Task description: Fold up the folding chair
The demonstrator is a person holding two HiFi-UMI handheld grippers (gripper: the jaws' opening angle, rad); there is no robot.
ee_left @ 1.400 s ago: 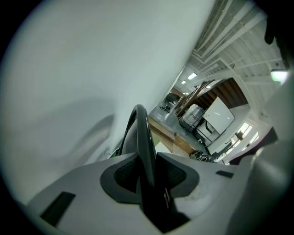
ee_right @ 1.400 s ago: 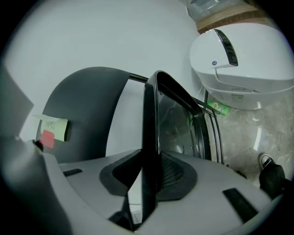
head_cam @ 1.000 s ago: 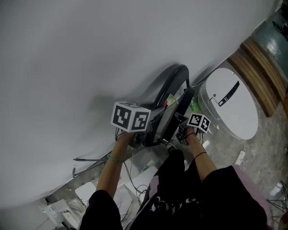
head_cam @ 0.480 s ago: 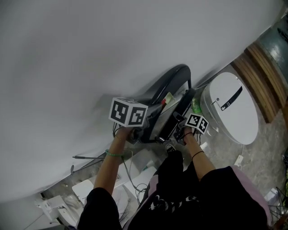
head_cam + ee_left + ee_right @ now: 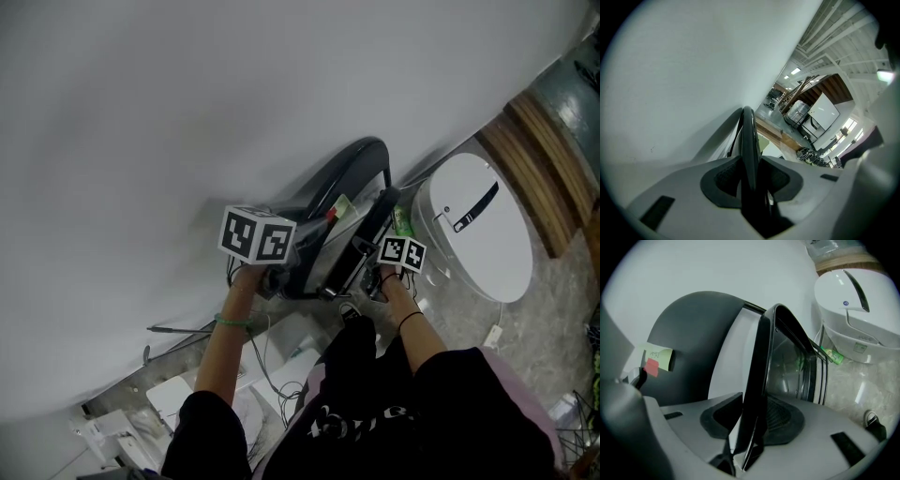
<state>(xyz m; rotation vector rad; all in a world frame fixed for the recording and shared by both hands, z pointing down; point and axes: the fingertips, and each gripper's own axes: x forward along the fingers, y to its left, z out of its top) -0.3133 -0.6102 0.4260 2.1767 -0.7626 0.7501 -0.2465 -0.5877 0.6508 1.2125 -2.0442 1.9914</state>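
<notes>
**Folding chair (image 5: 349, 197) looks collapsed flat, propped by a wall, held in both tongs**

Nearest, at 6 o'clock in the head view: two forearms reaching up toward centre.

At centre, a little toward 9 o'clock: left gripper (image 5: 750, 176), part-way closed and clamped on the chair's dark rounded rim, both pads pressed to it.

Just toward 3 o'clock of that: right gripper (image 5: 752, 423), jaws just eased wider, with the chair's thin black edge standing between them. Leans on one pad, with a sliver of light beside the other, so probably no firm squeeze.

Beyond, toward 12 o'clock: seat and curved back lying close together, yellow and red sticky notes (image 5: 657, 359) on the dark shell, pale wall (image 5: 187, 94) behind.

At 3 o'clock: white oval-lidded container (image 5: 483, 230), just beside the chair.

Judged from this: folding seemingly done or nearly so. Left to do: settle the chair against the wall and let go.
</notes>
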